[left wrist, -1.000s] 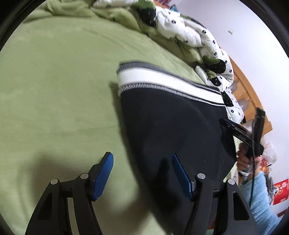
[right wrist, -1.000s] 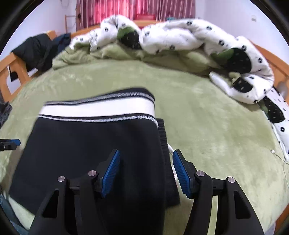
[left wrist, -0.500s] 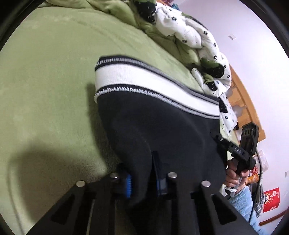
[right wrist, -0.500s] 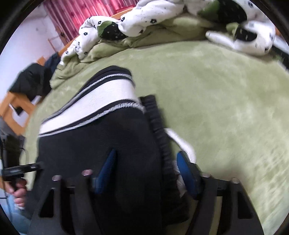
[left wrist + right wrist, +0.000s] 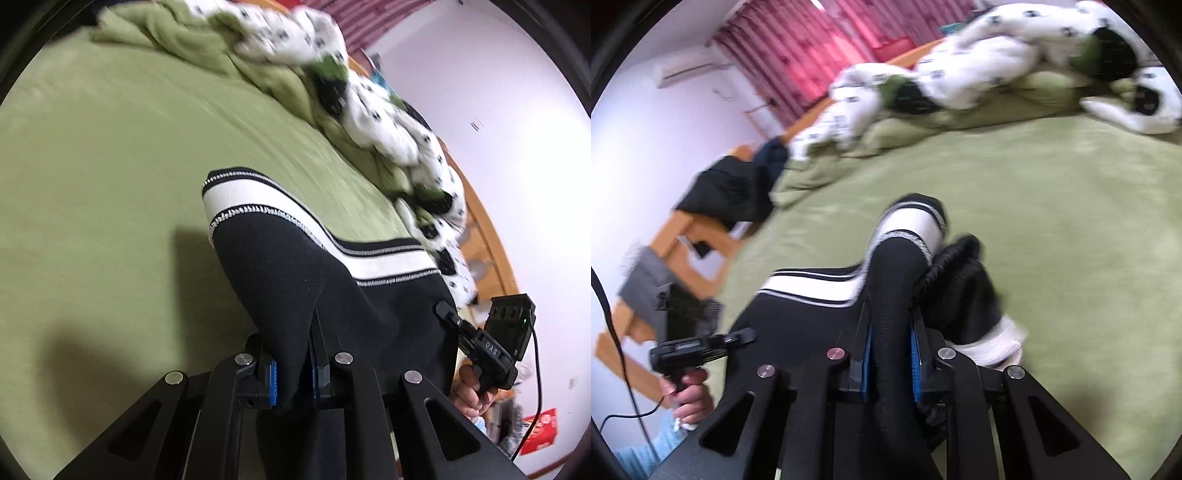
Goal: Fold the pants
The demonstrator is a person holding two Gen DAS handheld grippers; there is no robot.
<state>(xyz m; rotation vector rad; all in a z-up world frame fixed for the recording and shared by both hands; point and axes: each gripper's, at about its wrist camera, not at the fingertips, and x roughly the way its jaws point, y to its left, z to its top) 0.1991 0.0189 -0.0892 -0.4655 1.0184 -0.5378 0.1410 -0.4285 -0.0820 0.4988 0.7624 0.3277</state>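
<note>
The black pants [image 5: 388, 314] with a white-striped waistband lie on the green bed [image 5: 92, 184]. The left gripper [image 5: 291, 376] has its jaws clamped on a pinched fold of them; the right gripper [image 5: 890, 365] is closing its jaws, pads already pressing another fold.

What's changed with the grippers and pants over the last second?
Both grippers, open a second ago, took hold: the left gripper is shut on the pants, and the right gripper is closing on them. The gripped edge is lifted. The waistband end stays on the green blanket.
</note>
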